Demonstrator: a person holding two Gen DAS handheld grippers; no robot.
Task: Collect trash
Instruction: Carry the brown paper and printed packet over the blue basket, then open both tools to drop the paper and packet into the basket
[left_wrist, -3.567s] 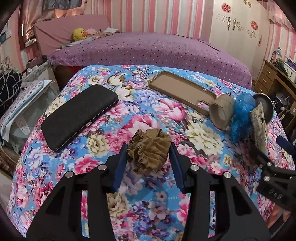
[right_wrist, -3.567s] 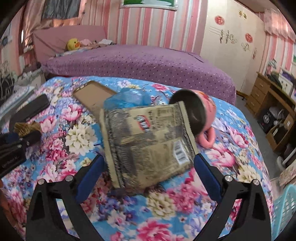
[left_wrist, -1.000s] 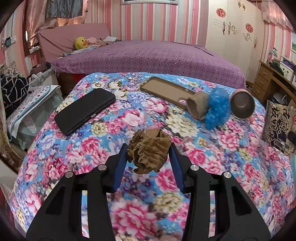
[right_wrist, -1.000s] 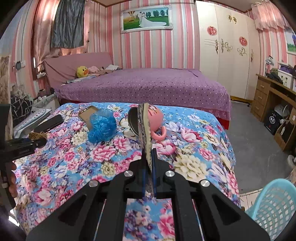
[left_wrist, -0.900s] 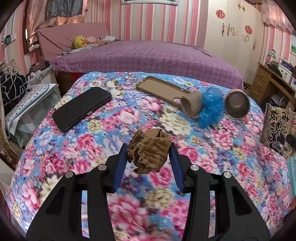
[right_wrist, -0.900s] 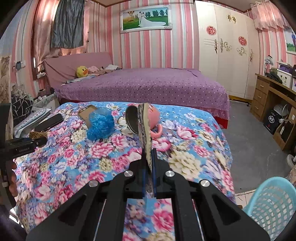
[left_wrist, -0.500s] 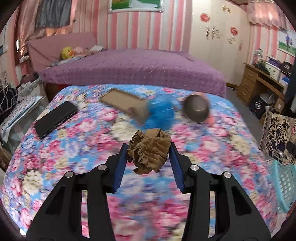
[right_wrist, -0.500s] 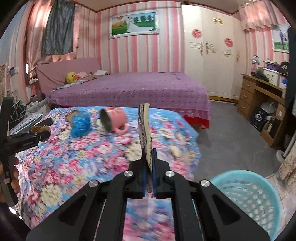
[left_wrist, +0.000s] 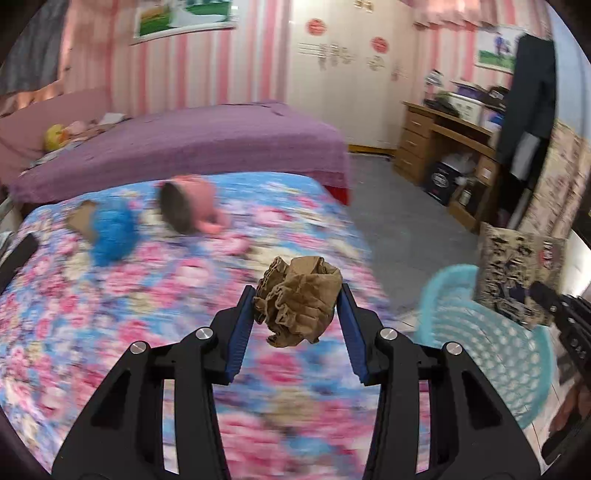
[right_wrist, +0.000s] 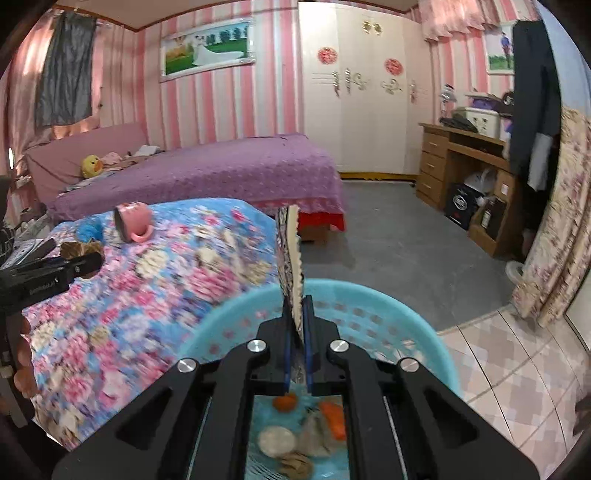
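My left gripper (left_wrist: 297, 301) is shut on a crumpled brown paper ball (left_wrist: 299, 301) and holds it in the air over the right edge of the floral table (left_wrist: 110, 314). My right gripper (right_wrist: 296, 306) is shut on a flat printed snack wrapper (right_wrist: 290, 254), held edge-on above the light blue trash basket (right_wrist: 369, 306). The wrapper (left_wrist: 517, 273) and the basket (left_wrist: 480, 339) also show at the right of the left wrist view. Several bits of trash lie in the basket's bottom (right_wrist: 310, 432).
A pink mug (left_wrist: 188, 206) on its side, a blue plastic wad (left_wrist: 110, 236) and a brown cardboard piece (left_wrist: 81, 221) lie on the table. A purple bed (right_wrist: 203, 173) stands behind. A wooden desk (right_wrist: 465, 162) stands right. Grey floor lies between.
Both grippers have swung right, away from the table. The right gripper with the wrapper now hangs over the basket. The left gripper with the paper ball has neared the table's right edge.
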